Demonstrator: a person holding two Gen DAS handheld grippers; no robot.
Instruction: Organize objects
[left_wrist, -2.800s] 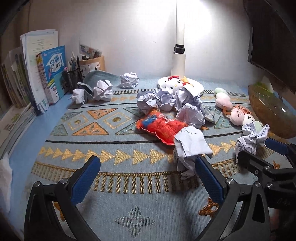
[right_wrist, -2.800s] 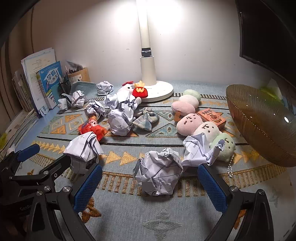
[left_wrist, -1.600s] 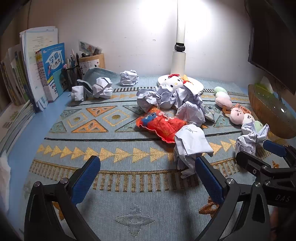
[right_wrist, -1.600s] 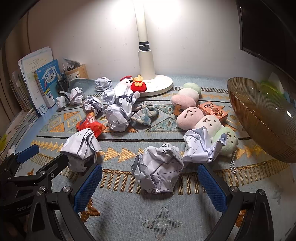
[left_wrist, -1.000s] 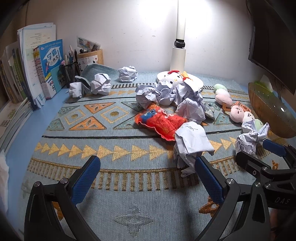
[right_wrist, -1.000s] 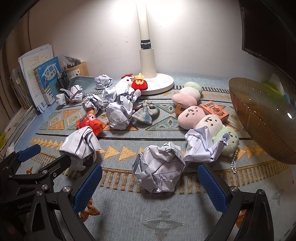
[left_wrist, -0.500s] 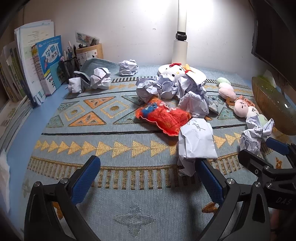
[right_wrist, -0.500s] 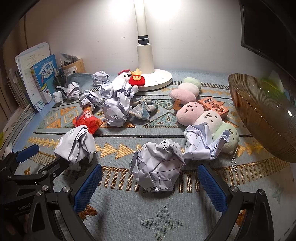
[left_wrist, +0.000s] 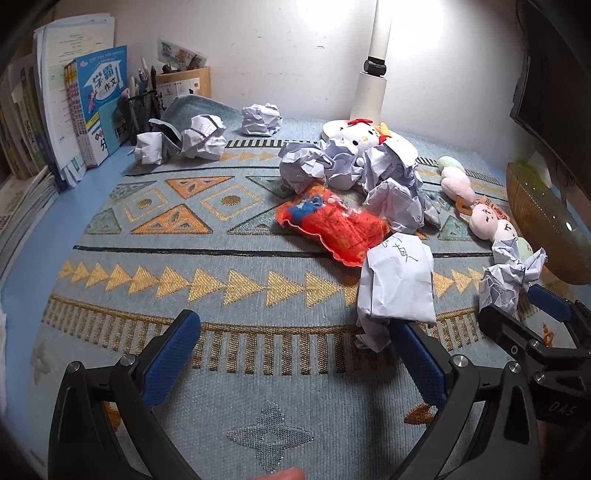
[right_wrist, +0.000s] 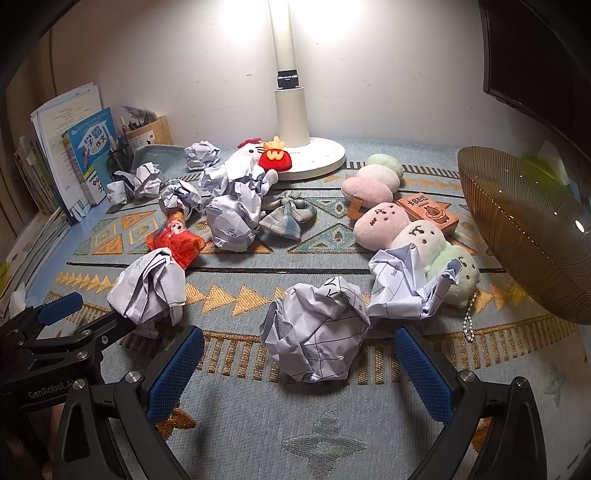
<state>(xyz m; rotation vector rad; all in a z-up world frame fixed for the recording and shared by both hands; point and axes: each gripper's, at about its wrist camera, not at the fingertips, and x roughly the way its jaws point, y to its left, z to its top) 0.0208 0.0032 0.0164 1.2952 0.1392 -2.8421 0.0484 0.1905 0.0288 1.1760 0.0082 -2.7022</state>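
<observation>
Crumpled paper balls and plush toys lie scattered on a patterned mat (left_wrist: 155, 280). My left gripper (left_wrist: 291, 343) is open; a flattened paper wad (left_wrist: 397, 284) lies against the tip of its right finger. My right gripper (right_wrist: 299, 365) is open too, with a large crumpled paper ball (right_wrist: 314, 332) on the mat between its fingertips, apart from both pads. Another paper wad (right_wrist: 406, 288) leans on a green plush (right_wrist: 461, 273). A red plush doll (left_wrist: 332, 225) lies behind the flattened wad. In the right wrist view the left gripper (right_wrist: 99, 310) sits beside that same wad (right_wrist: 147, 291).
A brown ribbed bowl (right_wrist: 524, 236) stands at the right edge. A white lamp base (right_wrist: 314, 158) stands at the back with a Hello Kitty plush (left_wrist: 354, 134) and more paper. Pink plushes (right_wrist: 380, 225) and an orange box (right_wrist: 428, 214) lie centre right. Books (left_wrist: 92, 110) and a pen holder (left_wrist: 140, 107) line the left.
Both grippers stay open. The left gripper has crept forward and a little down, so the flattened wad now sits closer against its right finger. The right gripper has barely shifted around the large ball.
</observation>
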